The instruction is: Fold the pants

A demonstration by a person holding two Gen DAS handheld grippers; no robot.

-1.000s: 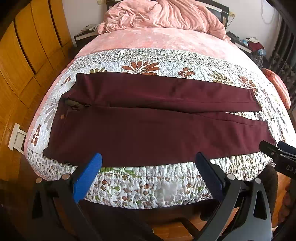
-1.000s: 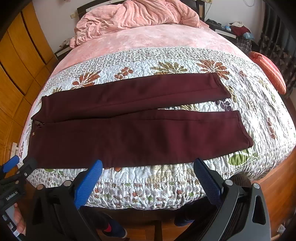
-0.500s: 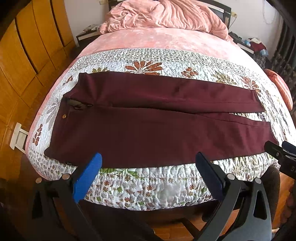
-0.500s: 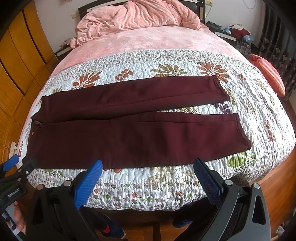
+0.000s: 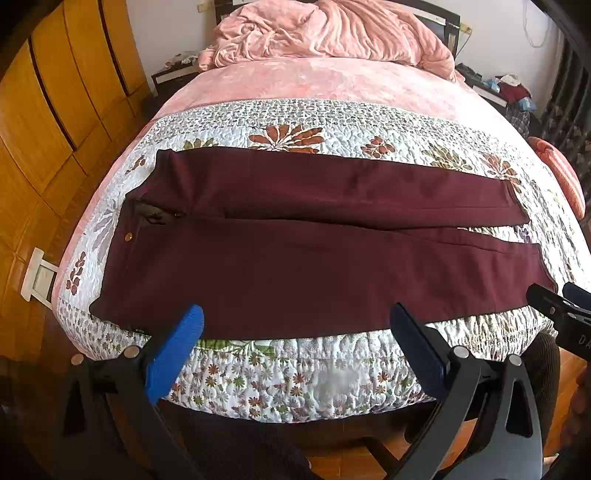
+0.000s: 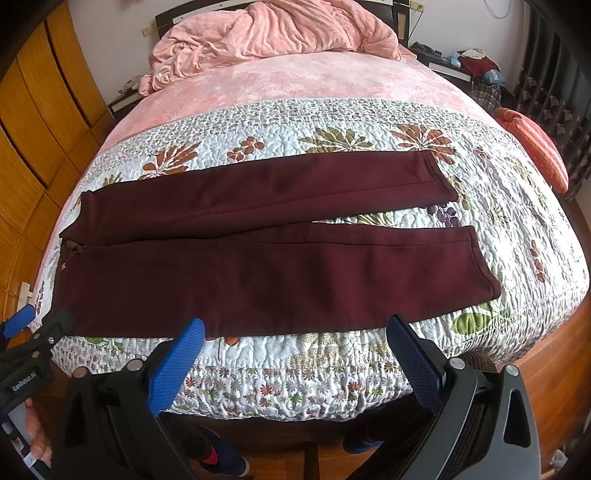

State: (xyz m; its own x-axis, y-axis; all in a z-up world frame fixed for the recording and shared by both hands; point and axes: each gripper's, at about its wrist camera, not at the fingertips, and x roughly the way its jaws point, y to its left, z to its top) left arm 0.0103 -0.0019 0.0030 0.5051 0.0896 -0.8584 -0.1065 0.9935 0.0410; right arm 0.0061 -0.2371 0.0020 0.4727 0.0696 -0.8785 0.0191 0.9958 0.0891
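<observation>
Dark maroon pants (image 5: 303, 258) lie flat across the foot of the bed, waist at the left, both legs stretching right and slightly apart at the cuffs; they also show in the right wrist view (image 6: 266, 273). My left gripper (image 5: 295, 328) is open and empty, just short of the near leg's edge. My right gripper (image 6: 295, 332) is open and empty, at the same near edge further right. The right gripper's tip shows at the left view's right border (image 5: 554, 302), and the left gripper shows at the right view's left border (image 6: 33, 332).
The pants rest on a floral quilt (image 5: 332, 122) over a pink bed (image 6: 295, 74) with a crumpled pink blanket (image 5: 325, 33) at the head. Wooden wardrobe doors (image 5: 44, 122) stand at the left. An orange cushion (image 6: 532, 147) lies at the right.
Both grippers have shifted slightly closer to the bed and higher; the pants have not moved.
</observation>
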